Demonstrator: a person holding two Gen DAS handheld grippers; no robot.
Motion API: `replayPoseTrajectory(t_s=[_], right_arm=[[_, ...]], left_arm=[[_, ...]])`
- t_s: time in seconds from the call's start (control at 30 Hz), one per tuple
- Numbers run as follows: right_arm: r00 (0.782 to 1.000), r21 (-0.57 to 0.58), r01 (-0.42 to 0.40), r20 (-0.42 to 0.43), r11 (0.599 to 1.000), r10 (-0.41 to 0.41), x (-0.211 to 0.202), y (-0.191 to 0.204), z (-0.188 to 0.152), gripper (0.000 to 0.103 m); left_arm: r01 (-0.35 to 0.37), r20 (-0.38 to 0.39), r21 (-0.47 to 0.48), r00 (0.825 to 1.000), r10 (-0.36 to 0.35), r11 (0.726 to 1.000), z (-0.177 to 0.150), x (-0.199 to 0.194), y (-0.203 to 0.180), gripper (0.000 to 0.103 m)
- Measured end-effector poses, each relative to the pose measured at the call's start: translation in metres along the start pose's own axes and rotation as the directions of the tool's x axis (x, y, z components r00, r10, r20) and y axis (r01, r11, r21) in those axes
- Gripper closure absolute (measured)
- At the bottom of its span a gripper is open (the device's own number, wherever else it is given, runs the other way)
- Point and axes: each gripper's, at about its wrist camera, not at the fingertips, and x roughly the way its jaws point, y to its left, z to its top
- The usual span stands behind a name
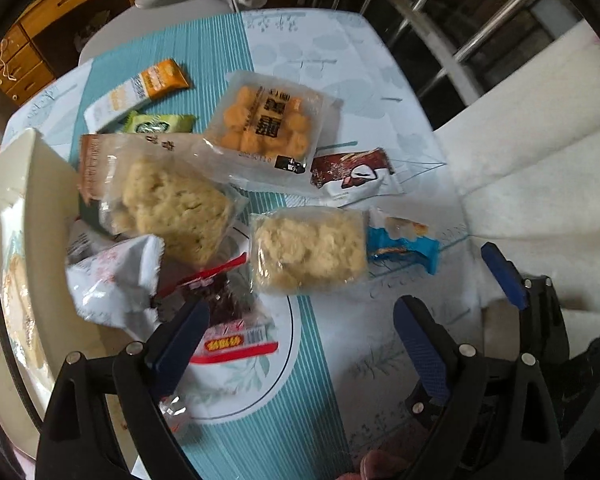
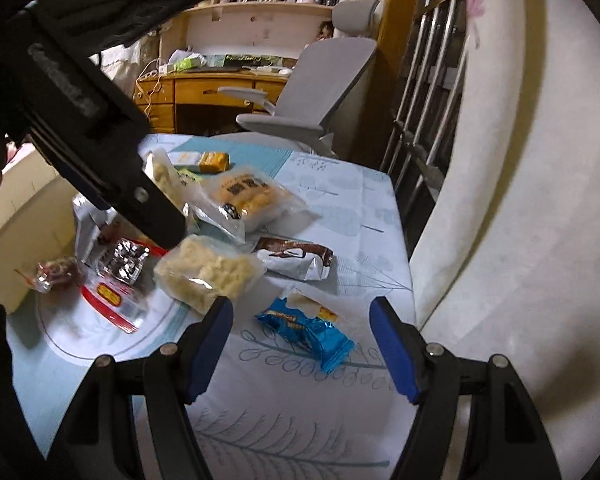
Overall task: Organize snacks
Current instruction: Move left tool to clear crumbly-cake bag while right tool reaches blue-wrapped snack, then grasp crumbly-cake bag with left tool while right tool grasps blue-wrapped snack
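Snack packets lie scattered on the teal and white tablecloth (image 1: 328, 60). My left gripper (image 1: 300, 320) is open and empty above a red-labelled clear packet (image 1: 228, 320), with a pale rice-cake packet (image 1: 308, 250) just ahead. A second rice-cake packet (image 1: 172, 204), a packet of orange puffs (image 1: 268, 120), a brown and white packet (image 1: 356, 174), a crumpled white packet (image 1: 116, 280) and a blue packet (image 1: 404, 244) lie around. My right gripper (image 2: 302, 320) is open and empty, with the blue packet (image 2: 308, 330) between its fingers' line. The rice-cake packet (image 2: 208, 272) lies to its left.
A cream box (image 1: 24, 208) stands at the table's left edge. An orange and white bar (image 1: 140, 92) and a green packet (image 1: 160, 124) lie at the far side. A grey office chair (image 2: 300, 92) stands behind the table. A white curtain (image 2: 520, 200) hangs on the right.
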Motion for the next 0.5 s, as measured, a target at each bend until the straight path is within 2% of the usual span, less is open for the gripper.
replayPoseTrajectory(t_s=[0.33, 0.5], right_arm=[[0.998, -0.039, -0.039, -0.051, 0.999, 0.037, 0.045, -0.008, -0.002, 0.032], [0.991, -0.037, -0.081, -0.109, 0.996, 0.076, 0.062, -0.011, -0.007, 0.032]], left_arm=[[-0.082, -0.056, -0.002, 0.995, 0.082, 0.997, 0.025, 0.043, -0.011, 0.010], [-0.120, -0.098, -0.012, 0.988, 0.118, 0.993, 0.028, 0.064, -0.012, 0.008]])
